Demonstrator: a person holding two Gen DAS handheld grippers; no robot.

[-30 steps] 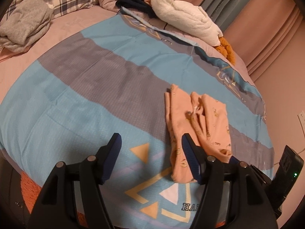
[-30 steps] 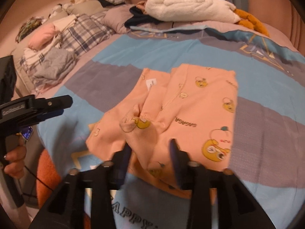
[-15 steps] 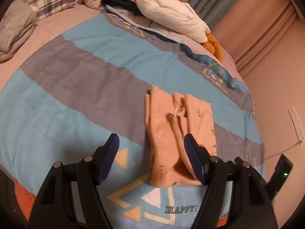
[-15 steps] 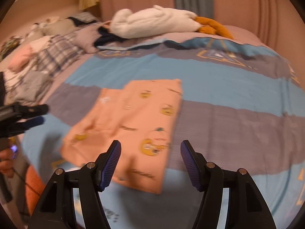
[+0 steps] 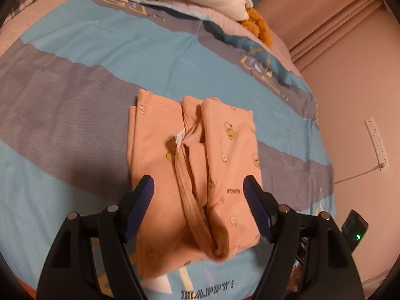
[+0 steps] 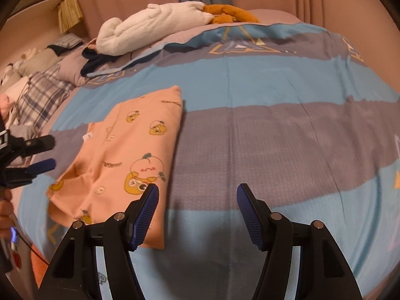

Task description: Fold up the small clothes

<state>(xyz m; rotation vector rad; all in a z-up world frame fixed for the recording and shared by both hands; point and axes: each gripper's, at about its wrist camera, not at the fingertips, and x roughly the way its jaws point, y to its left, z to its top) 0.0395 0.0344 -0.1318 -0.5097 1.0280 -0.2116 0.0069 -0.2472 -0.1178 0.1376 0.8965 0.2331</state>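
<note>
A small orange garment (image 5: 195, 165) with cartoon prints lies partly folded on the striped blue and grey bed cover (image 5: 75, 100), with a rolled ridge down its middle. My left gripper (image 5: 198, 185) hovers over its near half. The jaws are opening on either side of the ridge, and the pads do not press the cloth. In the right wrist view the garment (image 6: 125, 160) lies flat at the left, and the left gripper (image 6: 48, 152) reaches in from the left edge. My right gripper (image 6: 198, 191) stands open over bare cover, its left fingertip by the garment's near right edge.
A white plush (image 6: 155, 27) with orange parts lies at the head of the bed. A plaid pillow (image 6: 42, 95) and piled clothes lie at the far left. A wall power strip (image 5: 377, 142) and a black device with a green light (image 5: 355, 227) sit beyond the bed's right edge.
The right gripper let go of the garment, widened and swung right onto bare cover. The left gripper moved right and forward, so the garment now lies between its fingers. The garment now lies flatter.
</note>
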